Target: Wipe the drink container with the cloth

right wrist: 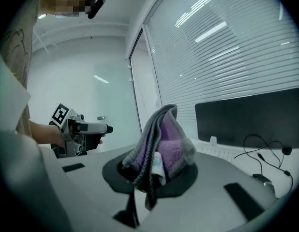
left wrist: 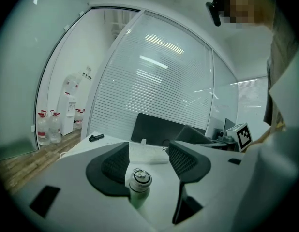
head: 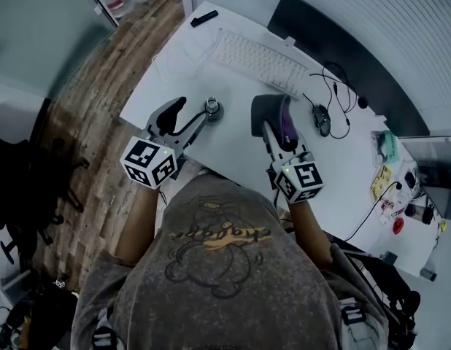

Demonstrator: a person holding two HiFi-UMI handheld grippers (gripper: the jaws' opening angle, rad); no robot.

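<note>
A small metal drink container (head: 213, 109) with a round cap stands upright on the white desk (head: 233, 148). My left gripper (head: 193, 110) is open. In the left gripper view the container (left wrist: 139, 185) stands low between the wide-apart pads (left wrist: 115, 166), close to the left one, and neither pad presses on it. My right gripper (head: 278, 125) is to the right of the container and is shut on a folded purple and grey cloth (head: 285, 121). In the right gripper view the cloth (right wrist: 161, 141) bulges up out of the jaws, and its edge hangs down.
A white keyboard (head: 258, 60) and a dark monitor (head: 335, 57) lie beyond the container. A wired mouse (head: 322, 119) and cables are at the right, with small items (head: 386, 177) farther right. A black remote (head: 203, 18) sits at the desk's far corner. A black chair (head: 21, 188) stands on the wooden floor at left.
</note>
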